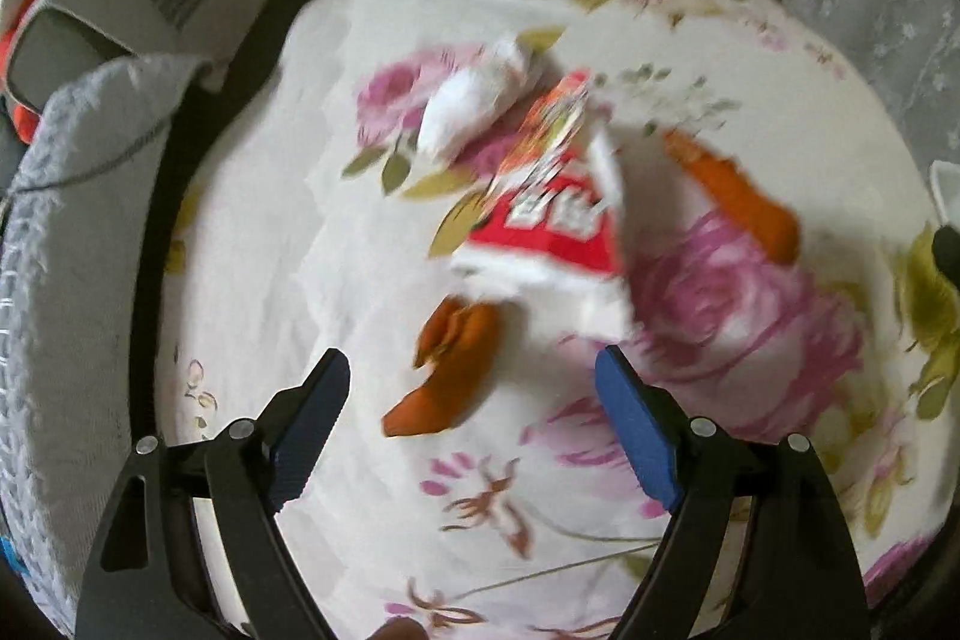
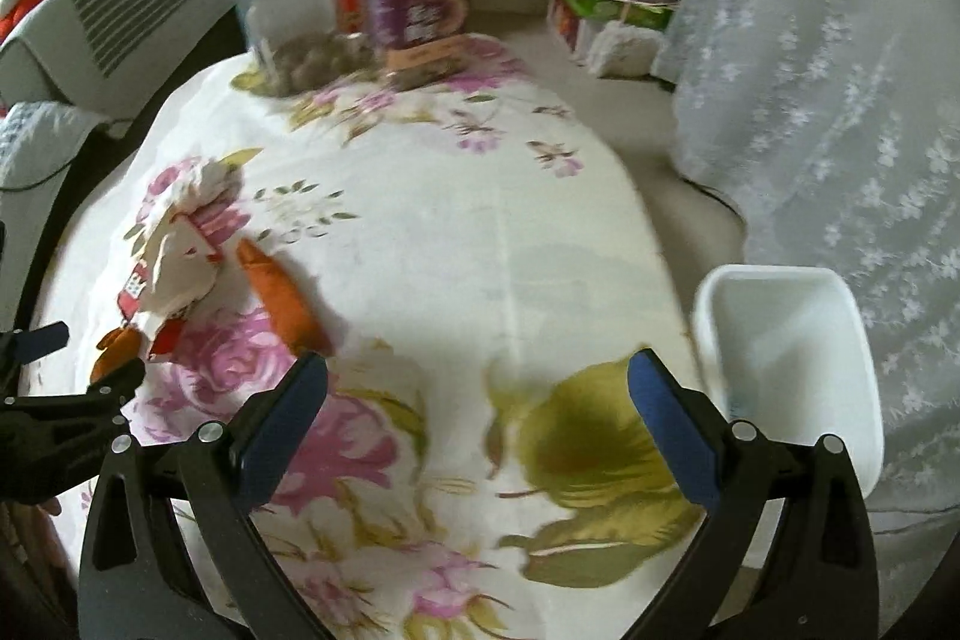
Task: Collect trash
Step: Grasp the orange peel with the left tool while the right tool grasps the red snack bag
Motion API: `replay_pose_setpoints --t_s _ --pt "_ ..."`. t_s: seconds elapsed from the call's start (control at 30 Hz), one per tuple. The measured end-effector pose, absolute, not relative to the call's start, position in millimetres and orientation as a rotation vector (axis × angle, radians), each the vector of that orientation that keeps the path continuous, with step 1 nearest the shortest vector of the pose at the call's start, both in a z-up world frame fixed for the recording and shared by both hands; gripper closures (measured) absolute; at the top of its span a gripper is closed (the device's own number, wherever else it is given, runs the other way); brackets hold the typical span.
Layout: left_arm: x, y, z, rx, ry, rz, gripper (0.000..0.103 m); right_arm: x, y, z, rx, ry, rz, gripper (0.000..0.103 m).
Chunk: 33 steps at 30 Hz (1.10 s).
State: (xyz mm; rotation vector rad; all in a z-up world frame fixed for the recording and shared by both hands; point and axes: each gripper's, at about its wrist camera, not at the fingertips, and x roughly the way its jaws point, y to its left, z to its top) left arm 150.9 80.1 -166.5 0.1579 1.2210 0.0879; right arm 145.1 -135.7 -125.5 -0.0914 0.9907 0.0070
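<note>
Clearly the left gripper (image 1: 471,376), jaws spread and empty, should drop squarely over the nearest orange peel (image 1: 447,370) near the tablecloth's (image 1: 300,280) left edge. Right gripper (image 2: 477,388) also gapes empty; white bin (image 2: 786,340) waits at the right edge.

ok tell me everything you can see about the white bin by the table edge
The white bin looks like smooth plastic, a rectangular tub with rounded corners and a thick rolled rim. It stands upright and open at the top; what shows of its inside looks bare, though the right tool's finger hides the lowest part. It sits at the right side of the flowered tablecloth, beside the white lace curtain. Whether it rests on the table or stands just past its edge cannot be told. Nothing grips it.
</note>
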Motion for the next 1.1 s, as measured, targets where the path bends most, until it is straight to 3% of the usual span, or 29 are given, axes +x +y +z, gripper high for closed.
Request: replay_pose_setpoints --t_s 0.2,0.3,0.33,0.37,0.93,1.0,1.1 --pt "151 96 -187 0.143 1.241 -0.006 0.045 159 -117 -130 -0.016 1.026 0.058 0.007" --pt "147 95 -186 0.145 1.226 -0.068 0.068 166 -105 -130 0.04 1.048 0.095 0.007" --pt "145 95 -187 0.154 1.226 -0.071 0.082 167 -101 -130 0.05 1.053 0.104 0.007" --pt "144 93 -185 0.166 1.229 -0.072 0.084 170 -94 -131 0.063 1.063 0.119 0.007" --pt "122 166 -149 0.012 1.16 0.129 0.086 206 7 -175 0.195 1.172 0.269 0.008" --pt "125 164 -150 0.027 1.157 0.13 0.086 209 14 -184 0.168 1.187 0.278 0.031" --pt "125 166 -148 0.032 1.147 0.14 0.086 208 18 -186 0.175 1.174 0.336 0.056"
